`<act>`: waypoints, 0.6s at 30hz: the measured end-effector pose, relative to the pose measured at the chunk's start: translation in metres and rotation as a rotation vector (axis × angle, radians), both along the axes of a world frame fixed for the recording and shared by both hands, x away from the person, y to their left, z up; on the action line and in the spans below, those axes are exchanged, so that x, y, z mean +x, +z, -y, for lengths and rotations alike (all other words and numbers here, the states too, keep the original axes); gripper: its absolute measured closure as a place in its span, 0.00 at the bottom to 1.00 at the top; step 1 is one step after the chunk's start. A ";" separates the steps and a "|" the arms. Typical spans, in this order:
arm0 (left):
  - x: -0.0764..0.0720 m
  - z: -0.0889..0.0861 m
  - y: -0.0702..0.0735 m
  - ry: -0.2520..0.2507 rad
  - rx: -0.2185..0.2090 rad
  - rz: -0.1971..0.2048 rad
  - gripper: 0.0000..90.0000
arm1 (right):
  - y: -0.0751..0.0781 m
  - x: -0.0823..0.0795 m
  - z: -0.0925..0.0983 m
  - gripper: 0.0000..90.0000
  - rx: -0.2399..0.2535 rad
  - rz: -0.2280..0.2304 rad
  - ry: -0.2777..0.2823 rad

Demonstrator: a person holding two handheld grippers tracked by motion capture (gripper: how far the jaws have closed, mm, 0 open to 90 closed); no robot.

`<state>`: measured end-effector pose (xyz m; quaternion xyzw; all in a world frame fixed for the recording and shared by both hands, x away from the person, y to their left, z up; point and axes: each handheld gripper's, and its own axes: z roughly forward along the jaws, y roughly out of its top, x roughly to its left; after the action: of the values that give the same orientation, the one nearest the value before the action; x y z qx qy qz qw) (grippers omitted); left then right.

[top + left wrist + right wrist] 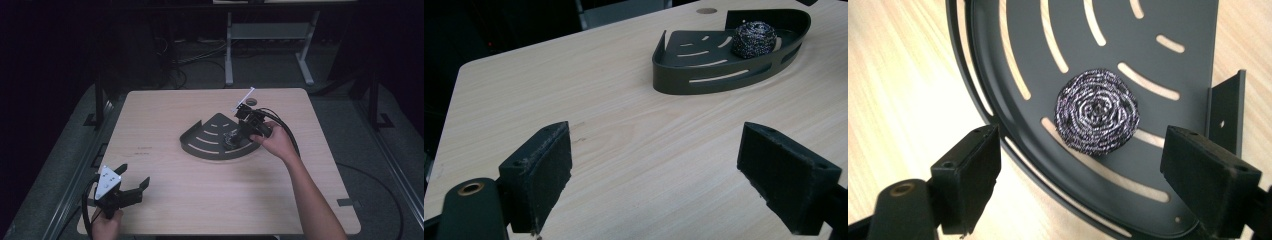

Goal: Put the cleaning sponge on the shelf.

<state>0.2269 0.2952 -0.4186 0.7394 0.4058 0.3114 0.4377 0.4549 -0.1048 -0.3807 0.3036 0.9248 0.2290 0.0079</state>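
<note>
A dark quarter-round slotted tray (206,141) lies mid-table. A round steel-wool scourer (231,137) rests on the tray's floor near its right side; it shows as a coiled metallic ball (753,39) in the left gripper view and as a flat spiral disc (1096,111) from above in the right gripper view. My right gripper (239,135) hangs over the tray (1193,45), open, jaws spread wide either side of the scourer and above it, not touching it. My left gripper (134,181) is open at the table's near left corner, nothing between its jaws, facing the tray (684,82).
The light wooden table (165,115) has a small round hole (250,101) near its far edge, with a thin white stick (243,99) beside it. A grey frame stand (270,35) and cables lie on the floor beyond. Dark marks (144,150) sit left of the tray.
</note>
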 end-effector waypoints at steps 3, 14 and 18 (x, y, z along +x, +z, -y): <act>0.000 0.000 0.000 0.001 -0.001 0.001 0.15 | 0.000 -0.002 0.003 0.18 -0.002 -0.003 -0.004; 0.000 -0.001 0.000 0.005 -0.002 0.002 0.15 | -0.001 -0.009 0.013 0.18 -0.006 -0.004 -0.009; 0.000 -0.001 0.000 0.005 -0.002 0.002 0.15 | -0.002 -0.012 0.016 0.18 -0.003 -0.005 -0.010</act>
<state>0.2271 0.2958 -0.4186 0.7376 0.4076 0.3131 0.4379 0.4428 -0.1207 -0.3826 0.3089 0.9236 0.2269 0.0073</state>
